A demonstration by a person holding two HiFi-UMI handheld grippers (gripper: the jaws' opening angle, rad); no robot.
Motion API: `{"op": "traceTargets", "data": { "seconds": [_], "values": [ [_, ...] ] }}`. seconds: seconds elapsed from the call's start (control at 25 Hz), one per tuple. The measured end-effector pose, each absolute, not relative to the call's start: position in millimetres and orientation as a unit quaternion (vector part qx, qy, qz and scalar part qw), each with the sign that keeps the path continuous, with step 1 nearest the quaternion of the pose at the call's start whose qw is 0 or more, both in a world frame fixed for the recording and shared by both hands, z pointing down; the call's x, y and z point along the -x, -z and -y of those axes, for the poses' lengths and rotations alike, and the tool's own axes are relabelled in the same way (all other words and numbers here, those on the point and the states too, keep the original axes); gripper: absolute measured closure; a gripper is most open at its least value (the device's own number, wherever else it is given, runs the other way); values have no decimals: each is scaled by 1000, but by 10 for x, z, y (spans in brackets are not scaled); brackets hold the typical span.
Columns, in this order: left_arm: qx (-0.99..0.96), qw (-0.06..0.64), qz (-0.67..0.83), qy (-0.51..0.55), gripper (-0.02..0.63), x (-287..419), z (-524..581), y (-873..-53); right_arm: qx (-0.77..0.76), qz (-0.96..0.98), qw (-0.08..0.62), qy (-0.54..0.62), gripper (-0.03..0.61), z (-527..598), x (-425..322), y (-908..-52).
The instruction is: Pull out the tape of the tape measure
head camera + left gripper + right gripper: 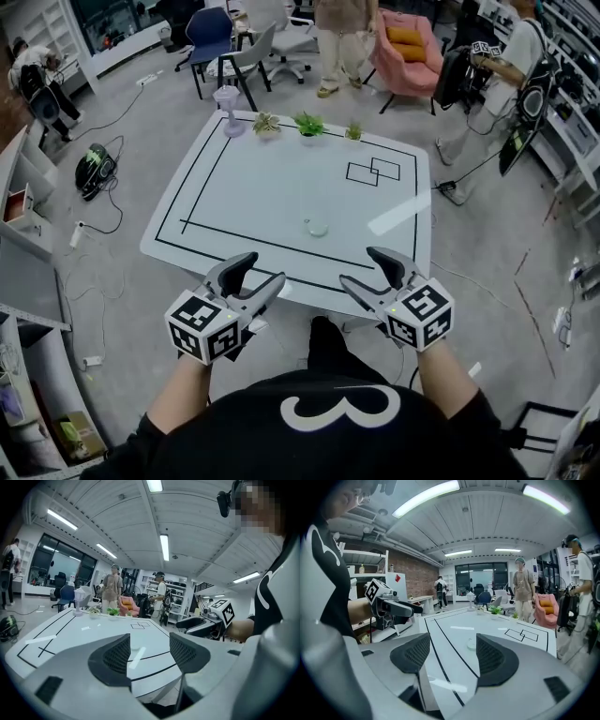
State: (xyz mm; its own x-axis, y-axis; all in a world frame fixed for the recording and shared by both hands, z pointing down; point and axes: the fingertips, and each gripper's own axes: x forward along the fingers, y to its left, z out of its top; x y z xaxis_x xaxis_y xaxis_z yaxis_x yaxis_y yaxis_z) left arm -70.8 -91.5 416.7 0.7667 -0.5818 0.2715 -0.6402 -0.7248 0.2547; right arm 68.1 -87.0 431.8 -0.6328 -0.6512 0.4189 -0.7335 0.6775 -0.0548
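Grey floor strewn with cables surrounds a white table (281,187) marked with black border lines. Two overlapping black rectangles (373,172) sit toward 1 o'clock from its middle. Along the far edge, from 11 to 12 o'clock, stand a lilac table lamp (228,108) and three small potted plants (308,124). Beyond the table are a blue chair (210,37), a pink armchair (410,47) and several standing people.

The tape measure (317,226), a small round pale case, lies flat near the table's centre, just on the far side of the inner black line that runs along the near edge.

The left gripper (263,269) is held over the near edge of the table, at 7 o'clock from the tape measure. Its jaws are spread wide, with only the tabletop showing through the gap. The right gripper (361,267) is held at 5 o'clock from the tape measure, its jaws likewise wide apart and empty. Both are well apart from the tape measure, and they angle inward toward each other. In the right gripper view the case shows through the gap between the jaws, out on the table beyond them.
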Motion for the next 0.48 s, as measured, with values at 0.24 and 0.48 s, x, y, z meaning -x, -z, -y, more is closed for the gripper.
{"op": "traceTargets", "data": {
  "seconds": [0.24,0.48],
  "values": [
    [-917,178,345,-92,368,769,1123,-4260,-372,896,215,-111,291,1252,-634,-4519],
    [-906,188,365,-100,368,828,1394,-4357,-344,899,241,-122,291,1687,-546,-4808]
  ]
}}
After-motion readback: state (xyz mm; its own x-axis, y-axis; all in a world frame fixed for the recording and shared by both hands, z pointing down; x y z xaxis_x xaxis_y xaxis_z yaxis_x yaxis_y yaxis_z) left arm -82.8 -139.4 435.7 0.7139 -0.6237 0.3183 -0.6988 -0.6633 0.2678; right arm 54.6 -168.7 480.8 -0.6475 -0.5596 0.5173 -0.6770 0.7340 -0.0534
